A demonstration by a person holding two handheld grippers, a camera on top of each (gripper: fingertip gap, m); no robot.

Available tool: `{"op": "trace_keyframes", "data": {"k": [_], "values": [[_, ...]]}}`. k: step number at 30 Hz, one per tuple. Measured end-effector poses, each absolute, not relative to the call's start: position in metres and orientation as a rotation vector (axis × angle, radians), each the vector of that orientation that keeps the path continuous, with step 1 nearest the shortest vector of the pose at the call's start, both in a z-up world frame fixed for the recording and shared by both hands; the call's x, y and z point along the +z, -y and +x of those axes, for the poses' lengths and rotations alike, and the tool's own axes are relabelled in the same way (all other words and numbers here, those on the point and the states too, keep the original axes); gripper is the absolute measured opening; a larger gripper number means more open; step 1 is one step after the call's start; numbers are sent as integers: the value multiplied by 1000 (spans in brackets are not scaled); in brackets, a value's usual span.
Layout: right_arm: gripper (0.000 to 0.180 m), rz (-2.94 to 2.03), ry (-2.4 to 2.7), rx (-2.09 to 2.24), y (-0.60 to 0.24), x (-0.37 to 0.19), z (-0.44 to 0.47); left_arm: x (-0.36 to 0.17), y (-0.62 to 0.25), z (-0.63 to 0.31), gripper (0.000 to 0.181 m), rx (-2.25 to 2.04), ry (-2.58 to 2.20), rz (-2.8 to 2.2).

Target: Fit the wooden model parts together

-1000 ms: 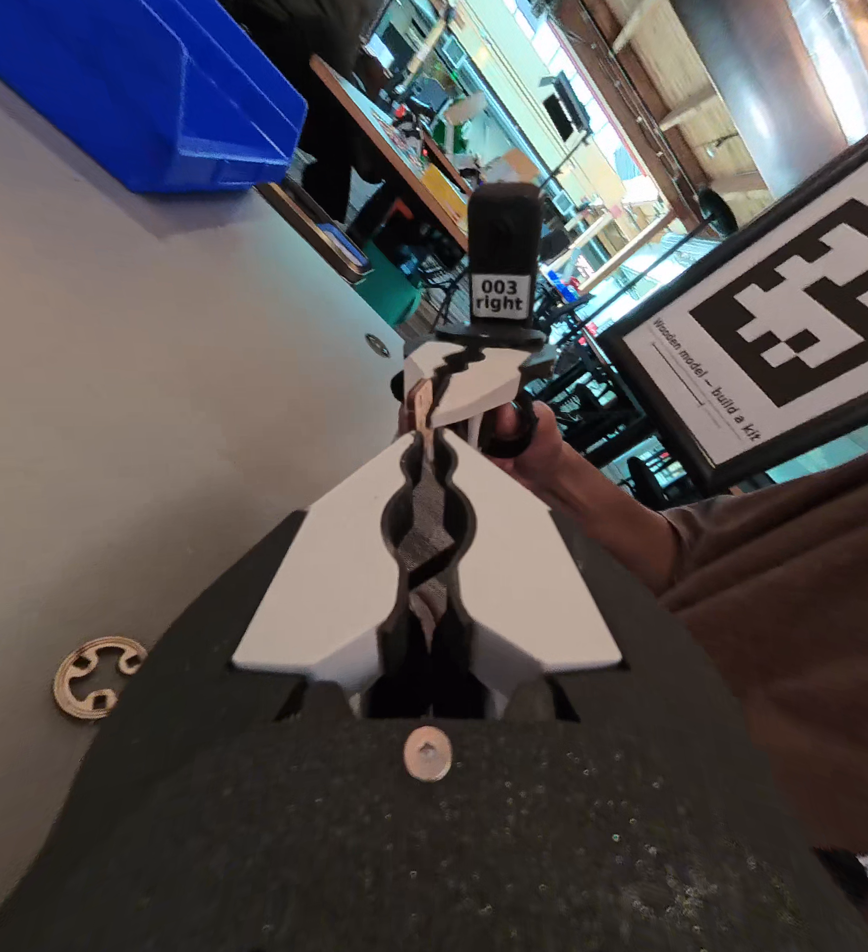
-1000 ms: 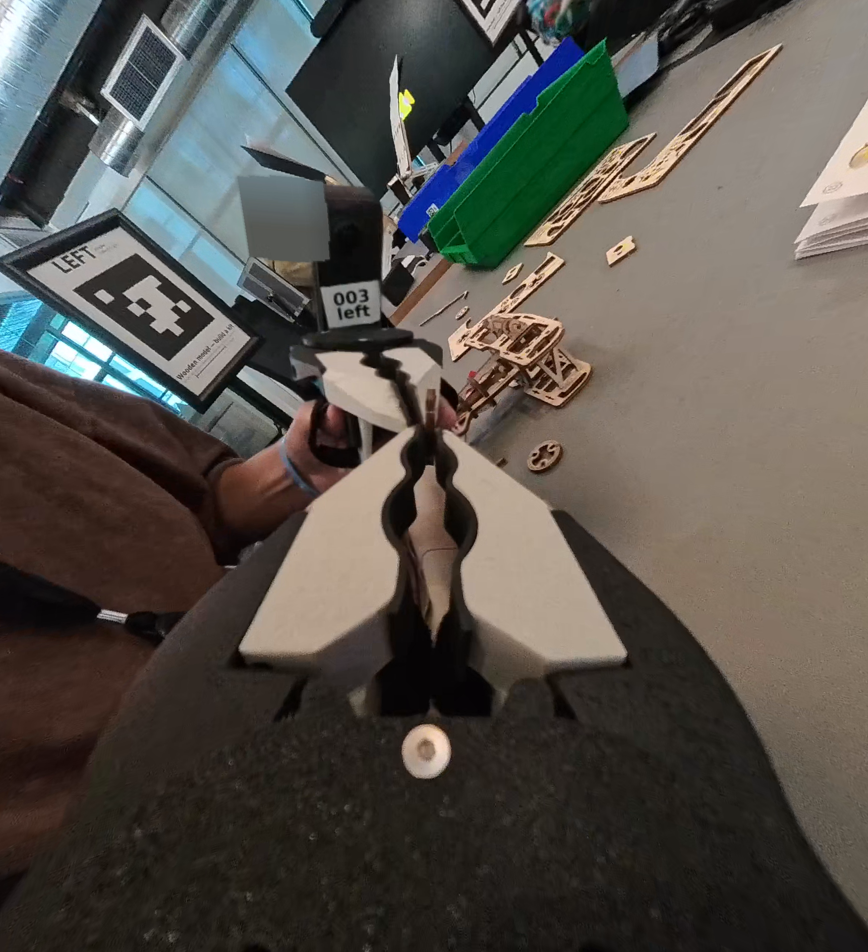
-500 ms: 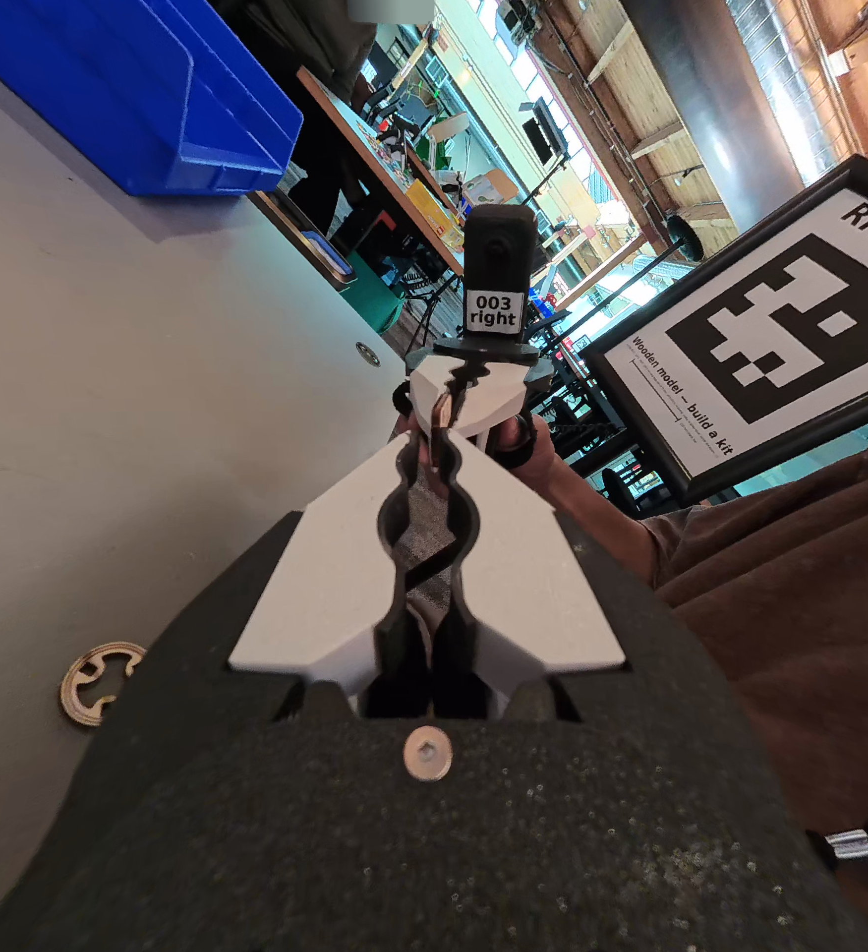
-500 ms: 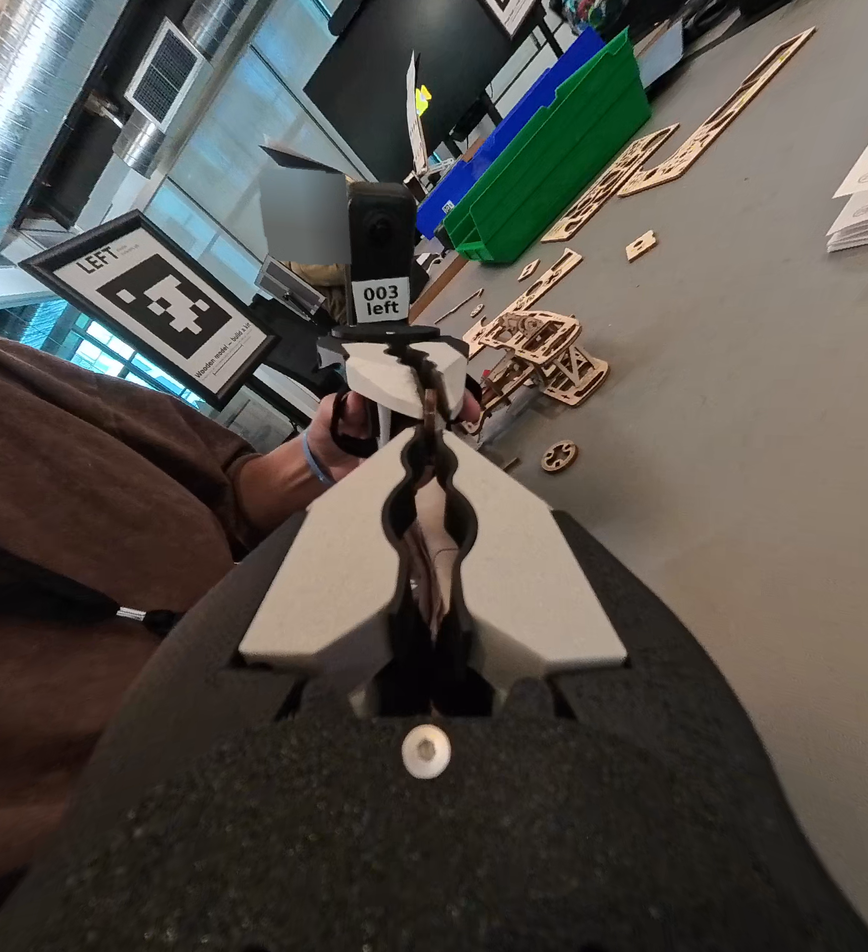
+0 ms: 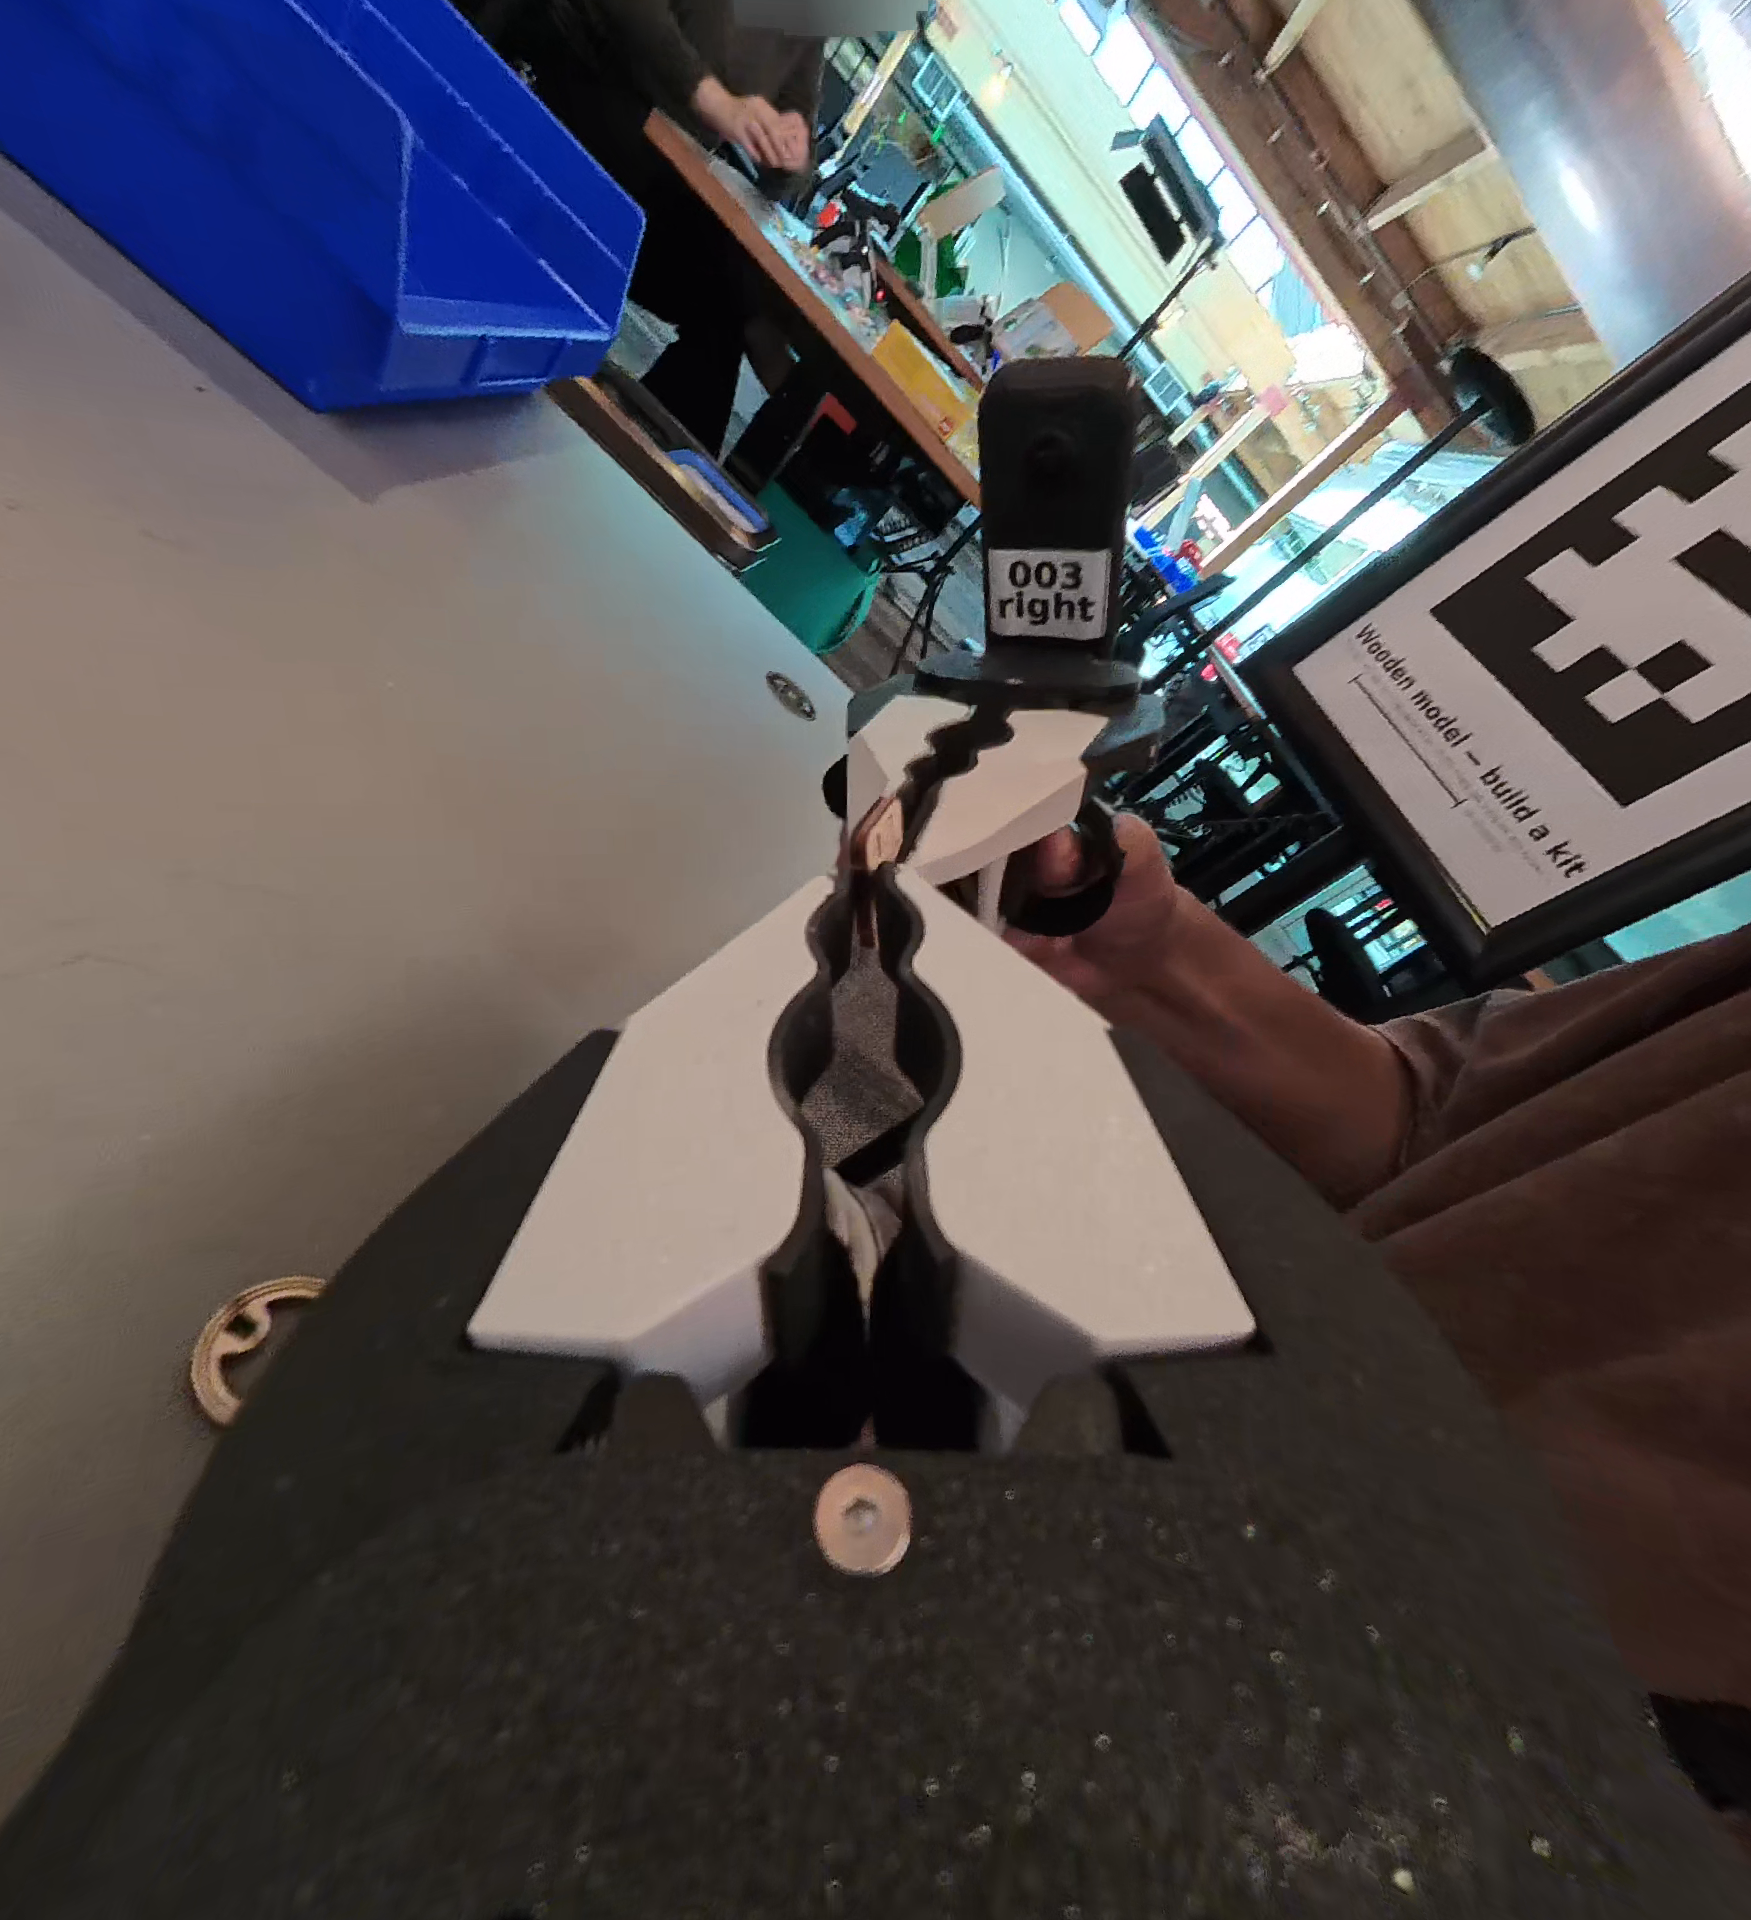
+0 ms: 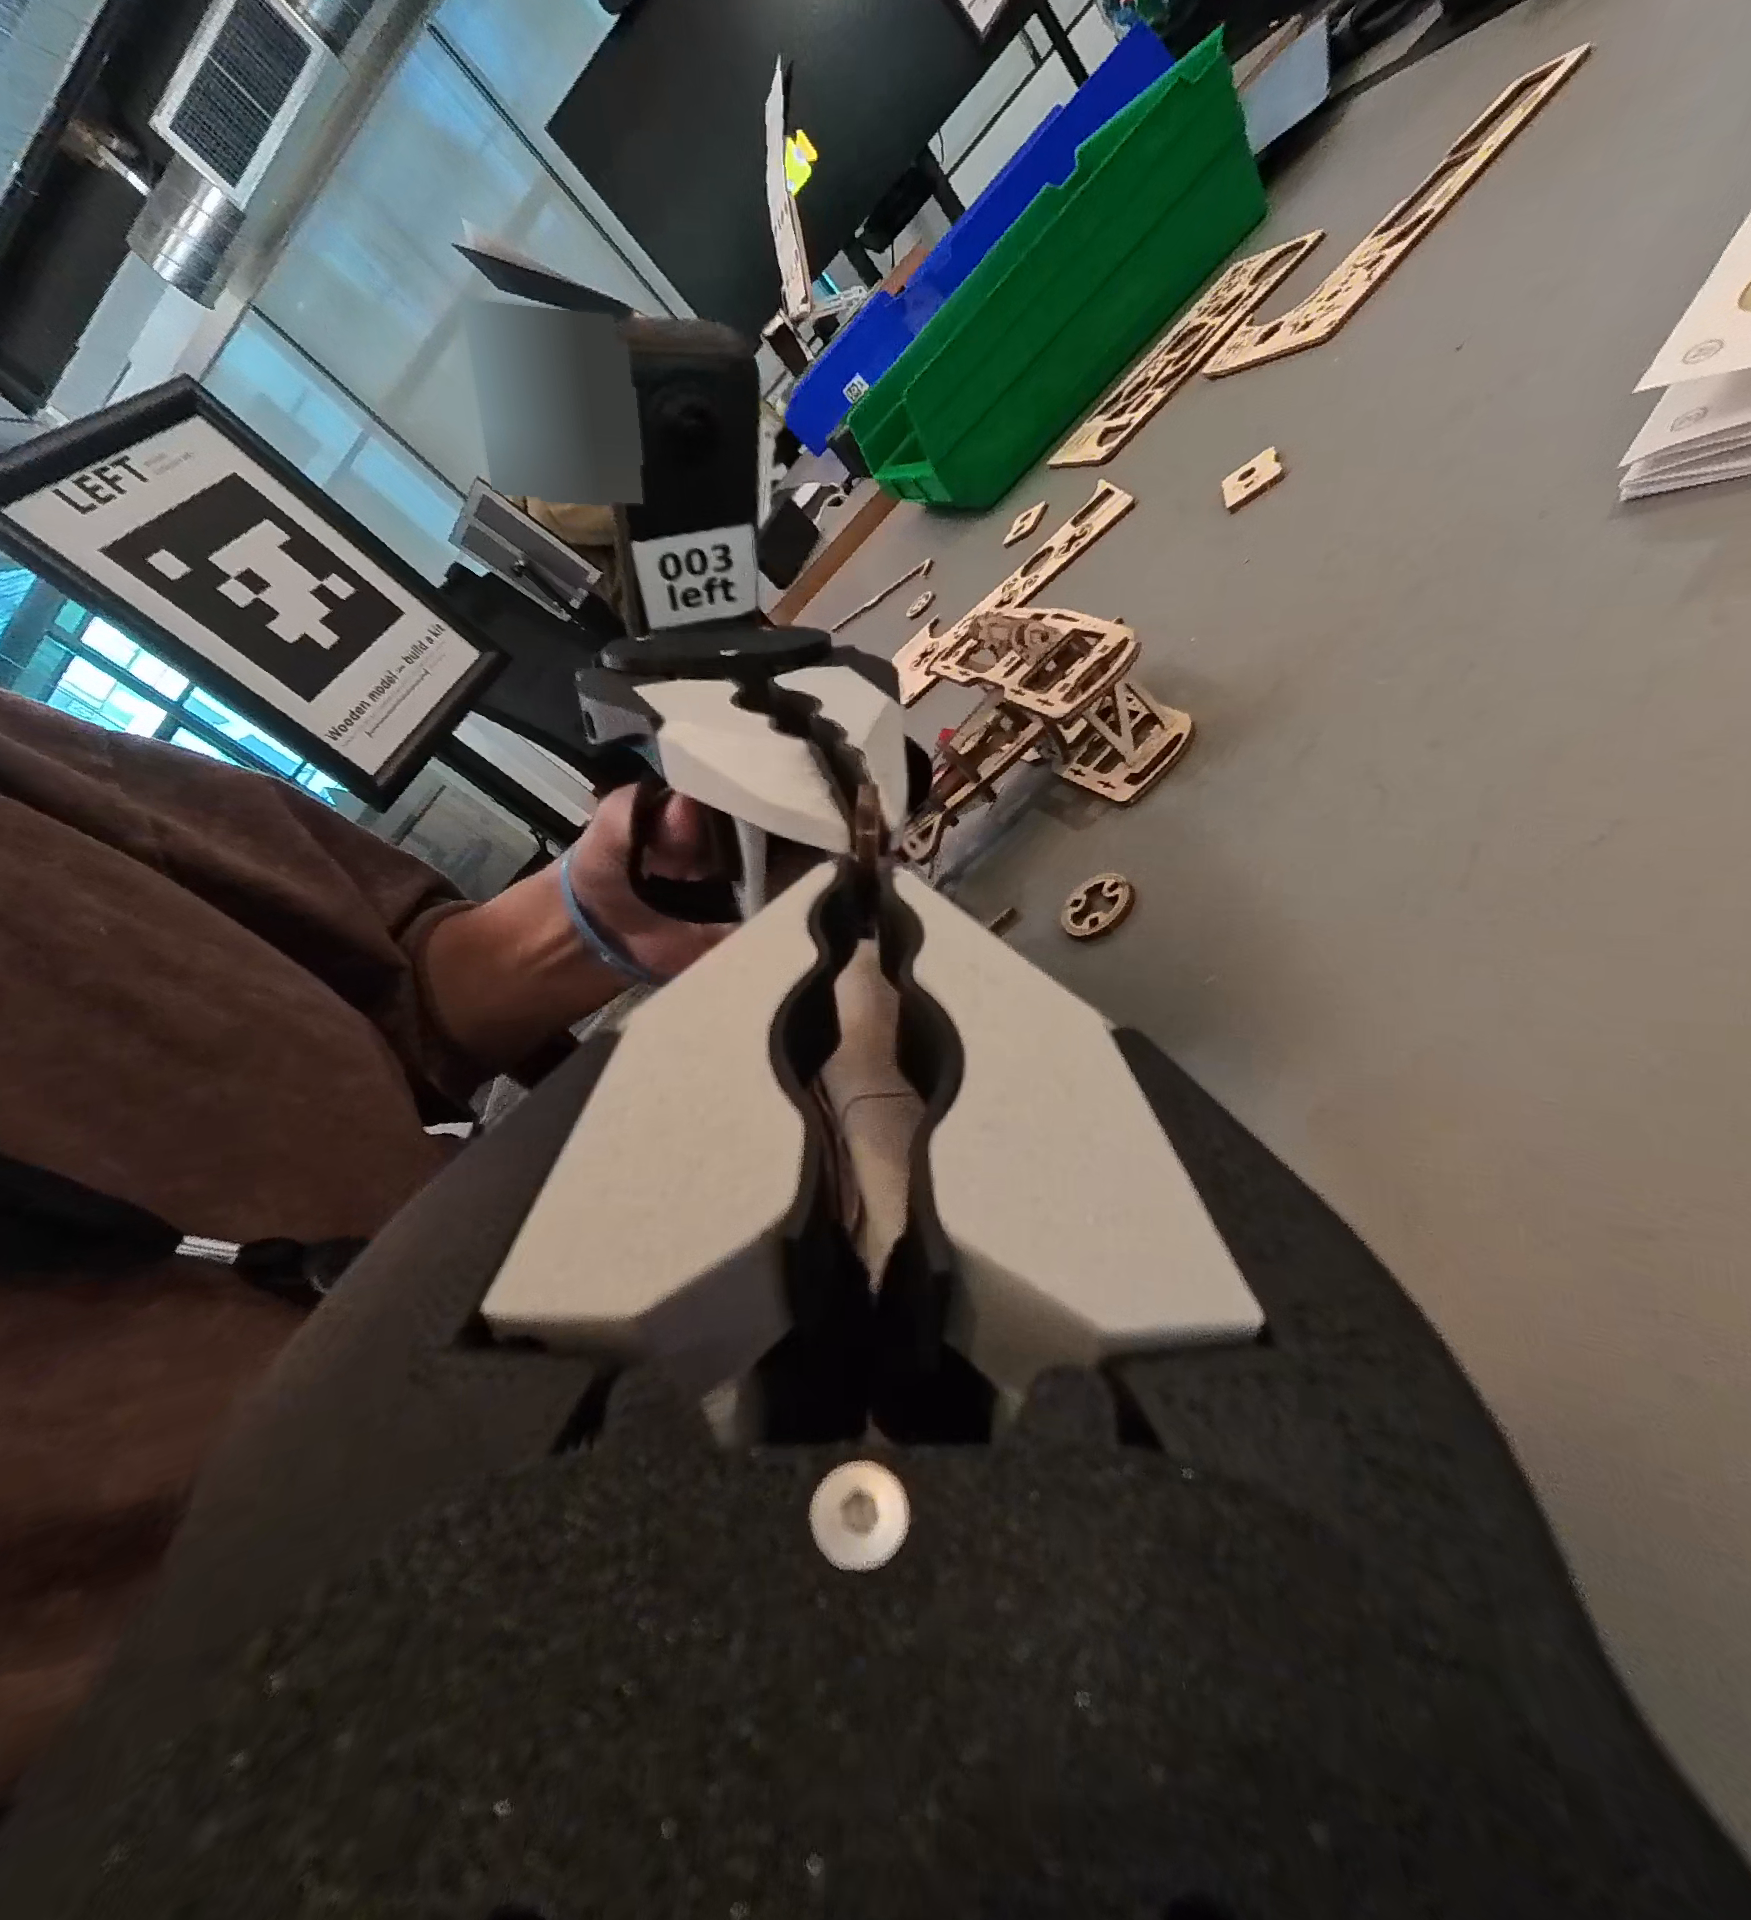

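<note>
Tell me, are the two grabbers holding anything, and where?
Both pinch small wooden pieces at their tips. The right gripper holds a wooden piece by its edge; what the left gripper pinches is too small to tell.

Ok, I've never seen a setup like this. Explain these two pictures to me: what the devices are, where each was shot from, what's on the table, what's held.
No robot here: a person holds a two-finger gripper in each hand, each with a camera looking along its fingers. The left wrist view shows the left gripper up close and the right gripper facing it; the right wrist view shows the reverse. The tips meet above a grey table, both shut on small wooden parts being joined; how many pieces is hard to tell. On the table lie a half-built wooden model, a loose wooden ring, cut-out sheets, a booklet, and green and blue bins.
</note>
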State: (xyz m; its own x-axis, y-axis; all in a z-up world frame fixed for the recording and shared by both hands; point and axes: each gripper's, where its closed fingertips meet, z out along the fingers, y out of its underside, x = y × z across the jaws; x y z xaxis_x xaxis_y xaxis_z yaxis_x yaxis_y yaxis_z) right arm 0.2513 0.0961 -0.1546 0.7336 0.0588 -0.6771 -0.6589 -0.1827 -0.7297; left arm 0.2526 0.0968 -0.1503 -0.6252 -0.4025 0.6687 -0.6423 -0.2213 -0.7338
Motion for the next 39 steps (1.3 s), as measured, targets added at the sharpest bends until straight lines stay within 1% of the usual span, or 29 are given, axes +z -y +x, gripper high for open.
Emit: {"op": "trace_keyframes", "data": {"k": [3,15,18,20,24,25,26,29,31,32,39], "values": [[2,-1642,-498,679,-97,-155,252,-150,-98,253,1,1945,1833,1277],[2,-1692,-567,543,-106,-167,258,-168,-105,266,0,1872,2308,1668],[2,-1708,-579,507,-106,-171,262,-172,-104,269,0,1864,2339,1728],[1,-1679,-599,541,-103,-173,267,-173,-103,271,0,1875,2280,1708],[1,-1513,-618,655,-92,-157,275,-162,-104,272,0,1969,1890,1565],[1,-1474,-616,686,-90,-151,276,-162,-106,271,5,1973,1833,1545],[1,-1453,-615,700,-90,-148,276,-161,-104,268,9,1970,1812,1494],[1,-1458,-580,707,-98,-146,269,-158,-83,254,13,1958,1850,1282],[1,-1475,-569,679,-101,-148,266,-156,-75,252,10,1972,1837,1222],[1,-1488,-567,689,-101,-150,265,-154,-75,253,0,1996,1815,1214],[1,-1608,-584,662,-92,-174,268,-160,-82,260,0,1990,1612,1286]]}}
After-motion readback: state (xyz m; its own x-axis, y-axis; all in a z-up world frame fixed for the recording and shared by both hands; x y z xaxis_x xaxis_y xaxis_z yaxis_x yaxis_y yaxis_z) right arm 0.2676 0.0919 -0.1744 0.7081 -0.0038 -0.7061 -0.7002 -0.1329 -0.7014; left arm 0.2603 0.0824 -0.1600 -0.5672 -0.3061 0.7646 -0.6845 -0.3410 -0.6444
